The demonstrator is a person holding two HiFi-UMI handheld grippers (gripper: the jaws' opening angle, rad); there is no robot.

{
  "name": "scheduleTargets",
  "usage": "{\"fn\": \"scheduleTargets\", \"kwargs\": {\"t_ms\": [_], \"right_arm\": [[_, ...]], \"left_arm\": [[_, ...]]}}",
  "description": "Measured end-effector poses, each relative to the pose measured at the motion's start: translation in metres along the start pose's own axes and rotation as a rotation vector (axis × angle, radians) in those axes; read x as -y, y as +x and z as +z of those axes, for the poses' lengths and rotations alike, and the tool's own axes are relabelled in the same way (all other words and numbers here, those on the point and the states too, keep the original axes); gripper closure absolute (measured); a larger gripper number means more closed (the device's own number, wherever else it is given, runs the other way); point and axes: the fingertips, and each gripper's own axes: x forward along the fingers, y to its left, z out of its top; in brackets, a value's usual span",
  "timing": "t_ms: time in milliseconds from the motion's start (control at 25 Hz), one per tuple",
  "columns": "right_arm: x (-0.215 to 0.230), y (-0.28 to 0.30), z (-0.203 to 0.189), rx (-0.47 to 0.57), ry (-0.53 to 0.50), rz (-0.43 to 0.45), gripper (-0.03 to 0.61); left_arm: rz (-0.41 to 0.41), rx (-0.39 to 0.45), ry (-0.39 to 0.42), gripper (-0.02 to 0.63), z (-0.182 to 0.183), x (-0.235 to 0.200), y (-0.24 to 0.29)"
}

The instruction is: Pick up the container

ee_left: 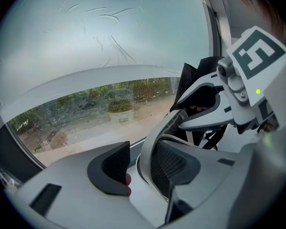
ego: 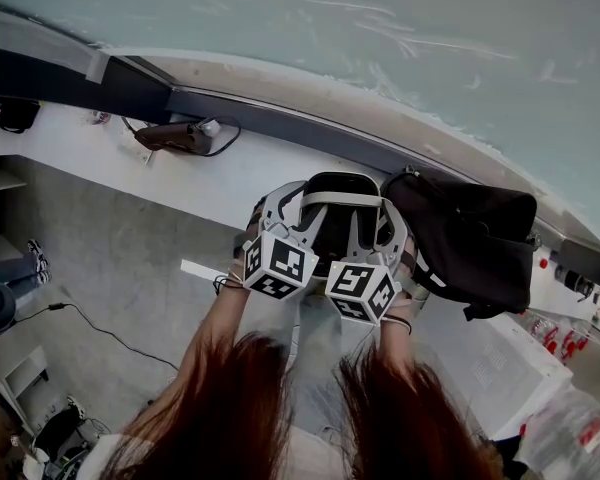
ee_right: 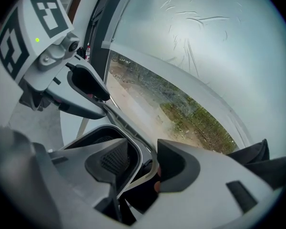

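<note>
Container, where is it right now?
In the head view the container sits mid-frame on the white ledge under the window, just left of the black bag.

Black interior, white rim and dark mesh wall showing on container (ego: 337, 218). Plain black showing on bag (ego: 475, 238), right of container. Pale grey shells showing on left gripper (ee_left: 144, 170) and right gripper (ee_right: 145, 163), with black fingers (ee_left: 112, 168). Their cubes carrying black-and-white square markers, small green light glowing beside each. White showing on surface (ego: 220, 183) around container. Pale teal, scratch-streaked window (ego: 380, 28) spreading beyond container. Mottled grey showing on floor (ego: 110, 268), left of container. Reddish-brown hair (ego: 220, 408) hanging below container.
</note>
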Motion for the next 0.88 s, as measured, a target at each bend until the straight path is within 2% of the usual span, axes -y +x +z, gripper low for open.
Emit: {"fn": "scheduleTargets", "kwargs": {"t_ms": [680,880], "right_arm": [[0.015,0.03,-0.012,-0.031,0.033,-0.08,0.39],[0.019,0.029,-0.012,-0.027,0.045,-0.1,0.414]], "left_arm": [[-0.014,-0.005,0.009,0.448,-0.003,0.007,0.016],[0.006,0.005,-0.003,0.5,-0.003,0.004,0.014]]}}
